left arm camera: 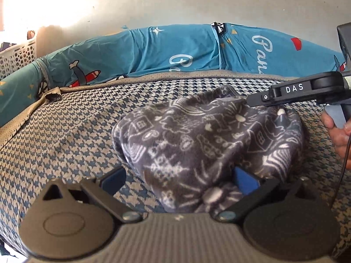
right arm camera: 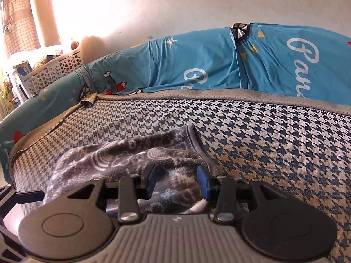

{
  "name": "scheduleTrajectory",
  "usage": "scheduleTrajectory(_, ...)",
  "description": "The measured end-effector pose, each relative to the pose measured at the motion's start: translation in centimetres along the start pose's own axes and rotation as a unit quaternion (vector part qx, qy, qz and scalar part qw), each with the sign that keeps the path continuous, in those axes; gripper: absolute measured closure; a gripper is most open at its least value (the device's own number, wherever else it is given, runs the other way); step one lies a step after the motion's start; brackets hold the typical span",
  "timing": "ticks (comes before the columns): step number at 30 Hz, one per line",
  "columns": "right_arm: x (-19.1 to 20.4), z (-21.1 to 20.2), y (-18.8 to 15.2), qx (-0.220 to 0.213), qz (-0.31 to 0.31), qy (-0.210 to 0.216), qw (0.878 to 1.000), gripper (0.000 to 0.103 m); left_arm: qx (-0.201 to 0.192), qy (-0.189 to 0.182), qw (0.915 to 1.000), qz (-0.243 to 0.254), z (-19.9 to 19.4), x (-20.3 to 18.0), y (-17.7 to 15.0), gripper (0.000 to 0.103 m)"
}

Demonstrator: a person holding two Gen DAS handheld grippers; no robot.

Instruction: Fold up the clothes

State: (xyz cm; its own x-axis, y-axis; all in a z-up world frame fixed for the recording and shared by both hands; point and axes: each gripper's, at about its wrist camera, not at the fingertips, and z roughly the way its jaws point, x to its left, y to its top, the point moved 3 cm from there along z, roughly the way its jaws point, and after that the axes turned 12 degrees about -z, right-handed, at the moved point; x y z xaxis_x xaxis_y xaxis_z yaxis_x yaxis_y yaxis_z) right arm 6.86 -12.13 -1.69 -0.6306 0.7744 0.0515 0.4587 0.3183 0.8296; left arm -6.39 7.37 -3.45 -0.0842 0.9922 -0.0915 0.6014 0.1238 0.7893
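Garment [left arm camera: 197, 140] lies beside right tool [left arm camera: 248, 100] lettered "DAS"; teal sheet [left arm camera: 153, 50] reads "Pan".

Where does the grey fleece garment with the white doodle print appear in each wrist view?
Left wrist view: the grey fleece garment with white doodle print is bunched centre-right, reaching down between the left gripper's fingers.
Right wrist view: it lies lower-left of centre, running between the right gripper's fingers.
Shared landmark: the white perforated plastic basket, far left.
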Motion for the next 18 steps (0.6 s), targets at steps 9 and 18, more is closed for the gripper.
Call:
scheduleTrajectory(9, 1.7, -3.5, -0.7, -0.007, -0.022, -0.003, 1.0, 0.064, 0.013, -0.078, 0.9933, -0.085, -1.4, 1.4, 1.8, 0.0)
scheduleTrajectory(18, 5.8, -7.2, -2.0, -0.024, -0.035, 0.033, 0.999, 0.064, 0.011, -0.019, 0.9895, -0.143, -0.1, 3.8, 5.0, 0.0)
